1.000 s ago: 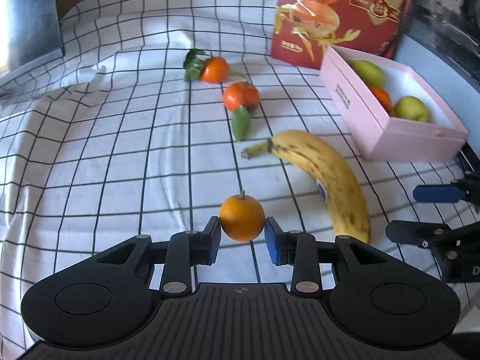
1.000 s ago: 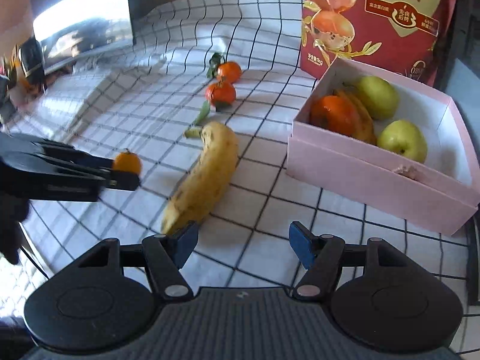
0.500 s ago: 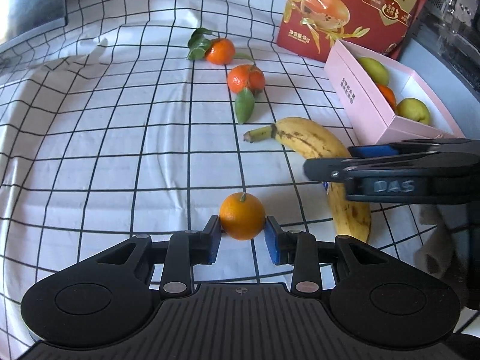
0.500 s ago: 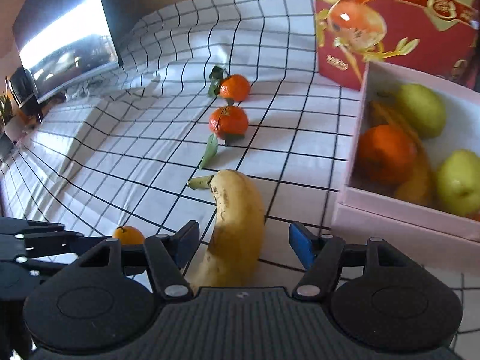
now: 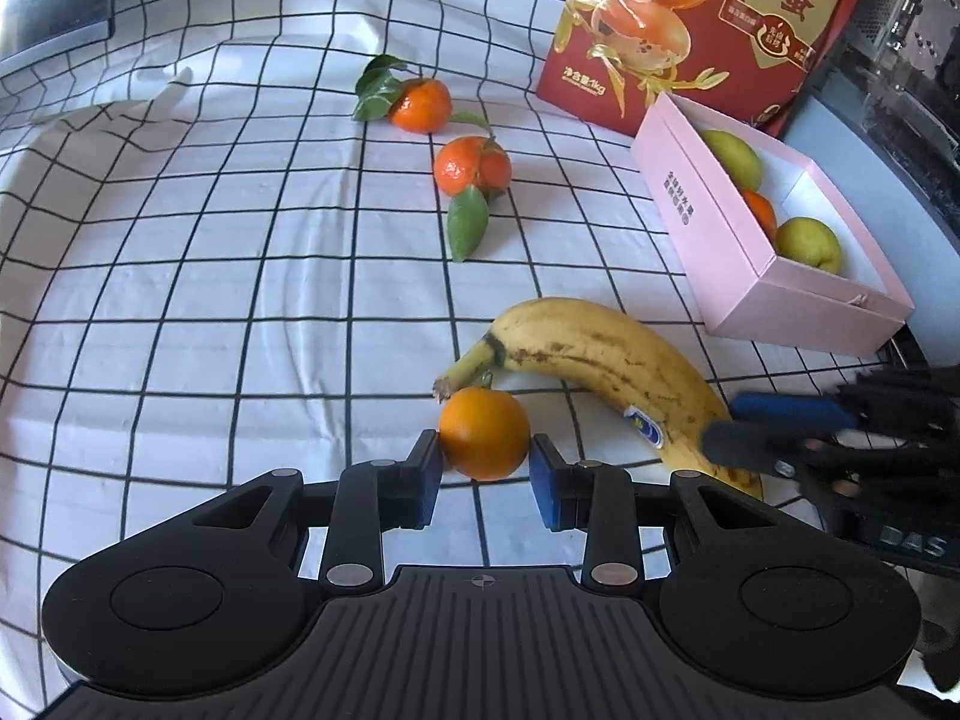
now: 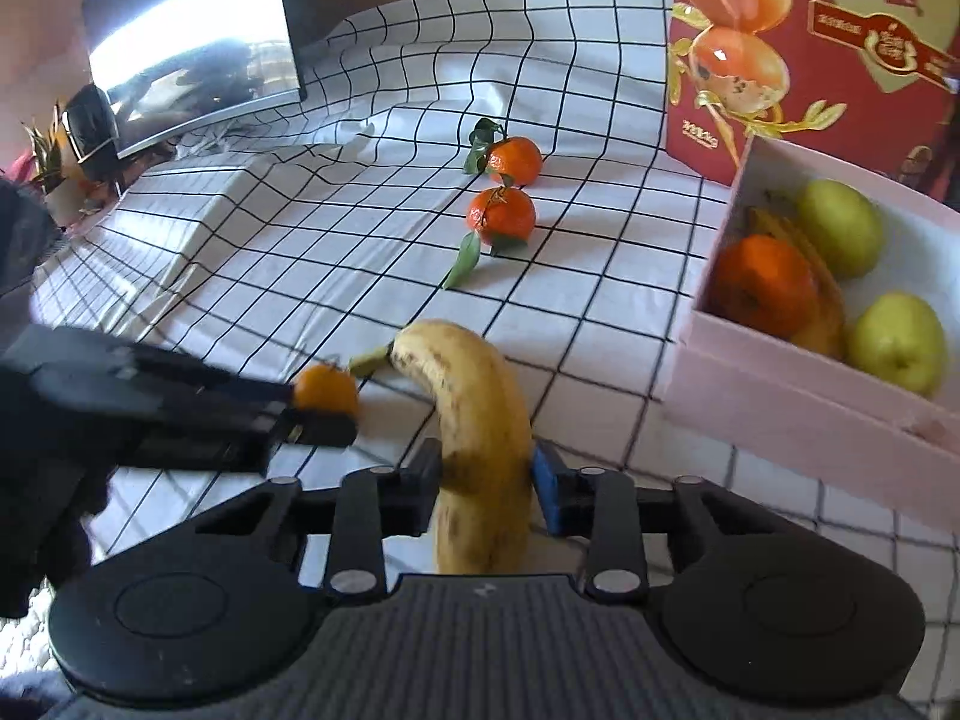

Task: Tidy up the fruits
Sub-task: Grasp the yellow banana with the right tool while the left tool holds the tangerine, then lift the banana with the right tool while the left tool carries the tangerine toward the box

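My left gripper [image 5: 485,468] is shut on a small orange [image 5: 485,432], held just above the checked cloth next to the banana's stem; it also shows in the right wrist view [image 6: 327,390]. My right gripper [image 6: 485,480] is closed around the lower part of the spotted yellow banana [image 6: 480,420], which lies on the cloth [image 5: 612,360]. Two leafy tangerines [image 5: 474,165] [image 5: 422,104] lie farther back. A pink box [image 5: 750,252] at the right holds green pears, an orange and a banana [image 6: 762,285].
A red printed carton [image 5: 702,18] stands behind the pink box. A dark monitor [image 6: 192,48] stands at the back left. The checked cloth [image 5: 210,276] is rumpled at the far left. Dark equipment [image 5: 900,42] sits beyond the table's right edge.
My right gripper moved down onto the banana and its jaws closed from wide open onto it. My left gripper kept its hold on the orange and shifted toward the banana's stem.
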Motion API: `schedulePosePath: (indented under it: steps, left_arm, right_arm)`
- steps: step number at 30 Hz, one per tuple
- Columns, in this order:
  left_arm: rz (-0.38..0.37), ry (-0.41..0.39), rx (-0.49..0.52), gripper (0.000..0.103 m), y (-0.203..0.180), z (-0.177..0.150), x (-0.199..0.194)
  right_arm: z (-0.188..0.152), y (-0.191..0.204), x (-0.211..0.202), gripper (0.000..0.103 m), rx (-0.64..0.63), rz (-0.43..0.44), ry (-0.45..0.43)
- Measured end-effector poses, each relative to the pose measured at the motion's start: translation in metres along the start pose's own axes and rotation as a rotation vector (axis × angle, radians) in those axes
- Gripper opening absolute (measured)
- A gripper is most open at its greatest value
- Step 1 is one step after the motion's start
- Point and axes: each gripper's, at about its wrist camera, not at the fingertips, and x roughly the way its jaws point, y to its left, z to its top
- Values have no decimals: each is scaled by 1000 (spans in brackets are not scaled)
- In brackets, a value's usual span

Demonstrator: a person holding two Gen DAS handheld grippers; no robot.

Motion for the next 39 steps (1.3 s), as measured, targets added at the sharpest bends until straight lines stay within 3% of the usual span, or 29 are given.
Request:
schedulePosePath:
  steps: [7, 9, 11, 14, 24, 29, 36, 39]
  left_arm:
    - [-14, 11, -6, 37, 0, 8, 6]
    - [-21, 15, -12, 37, 1, 10, 7]
    - [-27, 13, -19, 37, 1, 12, 9]
    - [-25, 10, -16, 38, -1, 14, 11]
    - [-31, -4, -52, 37, 2, 16, 13]
    - [-52, -24, -94, 37, 9, 5, 1]
    - [-37, -51, -155, 37, 34, -6, -27]
    - [-30, -48, -183, 37, 43, -10, -34]
  right_arm:
    - [-1, -7, -9, 26, 0, -8, -20]
    - [-1, -5, -9, 30, -18, -20, -31]
    - [-3, -4, -7, 44, -32, -26, -31]
    - [-7, -2, -2, 54, -45, -34, -30]
    - [-20, 3, 16, 67, -10, -33, -16]
    - [-19, -1, 19, 87, 26, 23, -25]
    - [-8, -6, 24, 99, 75, 78, 23]
    - [-3, 3, 29, 92, -44, 52, 58]
